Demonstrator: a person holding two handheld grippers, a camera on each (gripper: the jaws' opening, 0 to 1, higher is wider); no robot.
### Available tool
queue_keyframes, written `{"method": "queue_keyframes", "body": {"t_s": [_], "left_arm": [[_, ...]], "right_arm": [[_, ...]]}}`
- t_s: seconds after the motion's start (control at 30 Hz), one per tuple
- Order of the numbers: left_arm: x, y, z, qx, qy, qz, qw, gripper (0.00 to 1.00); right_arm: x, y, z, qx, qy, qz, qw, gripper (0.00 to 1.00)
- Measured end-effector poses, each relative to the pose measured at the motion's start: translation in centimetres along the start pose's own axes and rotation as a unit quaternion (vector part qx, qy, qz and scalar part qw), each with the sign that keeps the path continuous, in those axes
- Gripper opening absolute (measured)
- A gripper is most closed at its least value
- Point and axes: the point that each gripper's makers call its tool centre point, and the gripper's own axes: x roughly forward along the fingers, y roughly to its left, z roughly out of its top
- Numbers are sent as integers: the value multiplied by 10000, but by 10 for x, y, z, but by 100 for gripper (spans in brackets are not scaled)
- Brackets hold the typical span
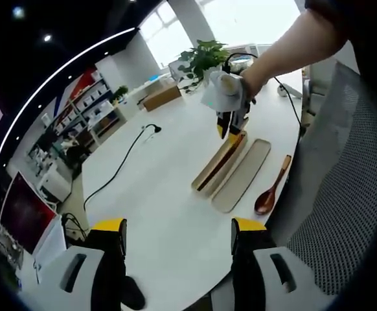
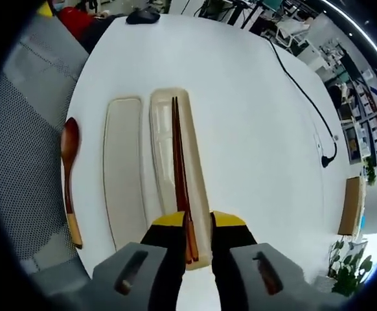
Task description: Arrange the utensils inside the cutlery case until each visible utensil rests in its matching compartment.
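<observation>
A long beige cutlery case (image 2: 198, 194) lies open on the white table, with its flat lid (image 2: 122, 175) beside it. A pair of dark wooden chopsticks (image 2: 179, 162) rests lengthwise in the case. My right gripper (image 2: 198, 223) is over the case's near end, jaws drawn close around the chopsticks' thick end. A wooden spoon (image 2: 68, 175) lies on the table beyond the lid, near the edge. In the left gripper view a hand holds the right gripper (image 1: 230, 126) over the case (image 1: 217, 162), with the lid (image 1: 243, 175) and the spoon (image 1: 273, 188) alongside. My left gripper (image 1: 179, 230) hangs open above bare table.
A black cable (image 1: 120, 165) snakes across the white table (image 1: 162, 194). A grey mesh chair (image 1: 344, 194) stands by the table edge near the spoon. A potted plant (image 1: 201, 58) and a cardboard box (image 1: 161, 97) sit at the far side. A black mouse (image 2: 143, 16) lies beyond the case.
</observation>
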Motion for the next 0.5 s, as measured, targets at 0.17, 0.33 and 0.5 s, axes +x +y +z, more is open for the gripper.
{"method": "queue_keyframes", "body": {"t_s": [0.17,0.33,0.5], "left_arm": [[0,0,0,7,-2,8,10000,67],[0,0,1,24,-3,10,10000,67],[0,0,1,48,6,3,10000,67]], "right_arm": [[-6,0,-12,168,16,-33,9999,11],[-12,6,-29,267,76,-46,9996,11],[-16,16,-40,397,75,-6,9992,11]]}}
